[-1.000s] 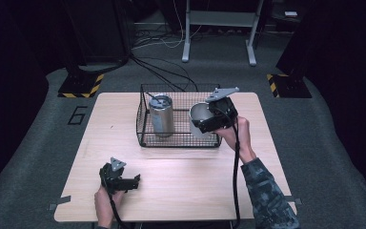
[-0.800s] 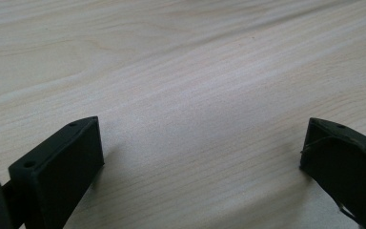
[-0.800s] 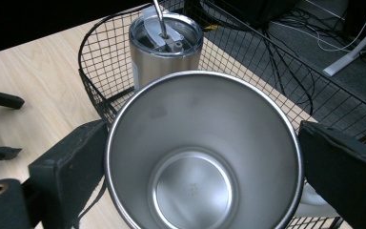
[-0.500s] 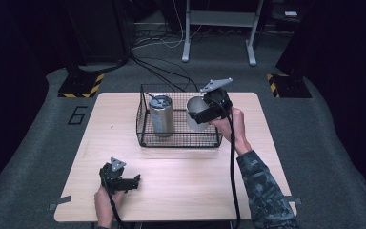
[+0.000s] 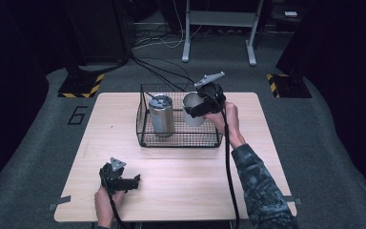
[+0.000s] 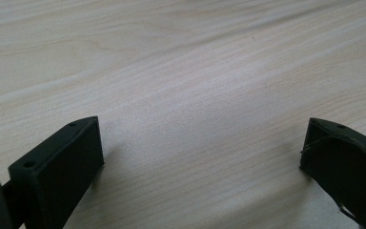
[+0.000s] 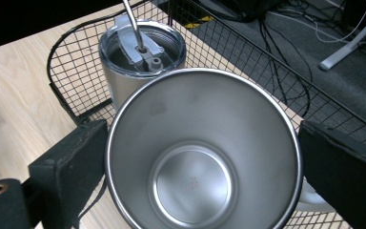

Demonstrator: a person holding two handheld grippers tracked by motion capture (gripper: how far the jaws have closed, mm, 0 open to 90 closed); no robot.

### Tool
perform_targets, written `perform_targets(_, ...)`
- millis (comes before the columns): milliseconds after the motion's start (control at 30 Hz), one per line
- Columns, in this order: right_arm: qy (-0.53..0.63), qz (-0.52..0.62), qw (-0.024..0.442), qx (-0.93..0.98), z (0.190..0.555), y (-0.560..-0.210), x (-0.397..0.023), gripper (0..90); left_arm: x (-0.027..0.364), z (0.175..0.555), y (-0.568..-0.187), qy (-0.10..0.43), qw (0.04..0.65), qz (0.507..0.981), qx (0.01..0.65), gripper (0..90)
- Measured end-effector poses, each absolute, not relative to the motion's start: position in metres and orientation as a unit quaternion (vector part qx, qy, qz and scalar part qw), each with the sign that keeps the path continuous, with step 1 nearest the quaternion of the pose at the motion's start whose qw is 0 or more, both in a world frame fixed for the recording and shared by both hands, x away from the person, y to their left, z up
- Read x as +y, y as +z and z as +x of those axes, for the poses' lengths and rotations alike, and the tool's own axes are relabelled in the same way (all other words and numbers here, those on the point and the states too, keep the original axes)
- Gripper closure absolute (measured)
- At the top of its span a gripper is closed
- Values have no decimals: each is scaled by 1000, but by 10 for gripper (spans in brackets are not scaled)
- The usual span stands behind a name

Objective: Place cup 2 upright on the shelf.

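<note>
Right gripper [image 7: 200, 157] jaws clamped across steel cup [image 7: 202, 152] rim, above wire basket [image 5: 178, 138]; rigid, smooth, likely slippery. Left gripper [image 6: 200, 157] jaws apart.

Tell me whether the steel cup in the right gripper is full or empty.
Empty. The right gripper view looks straight into the steel cup and shows its bare metal bottom, with the right gripper clamped on its sides.

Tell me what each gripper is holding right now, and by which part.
The right gripper clamps the open steel cup across its outer sides, near the rim. The left gripper is open, holding nothing.
</note>
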State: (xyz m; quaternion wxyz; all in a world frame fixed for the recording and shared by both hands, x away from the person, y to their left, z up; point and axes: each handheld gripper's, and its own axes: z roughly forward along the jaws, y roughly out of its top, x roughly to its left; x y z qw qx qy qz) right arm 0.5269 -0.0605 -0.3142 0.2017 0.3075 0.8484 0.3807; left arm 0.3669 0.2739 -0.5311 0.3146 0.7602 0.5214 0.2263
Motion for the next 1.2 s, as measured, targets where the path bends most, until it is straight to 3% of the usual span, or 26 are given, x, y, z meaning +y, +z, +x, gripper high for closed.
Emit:
perform_targets(667, 336, 373, 163, 849, 575, -357, -45, 50, 274, 367, -531, 227, 315, 760, 521, 3)
perform_targets(1200, 280, 397, 151, 861, 589, -390, -31, 50, 273, 367, -532, 229, 318, 757, 522, 3)
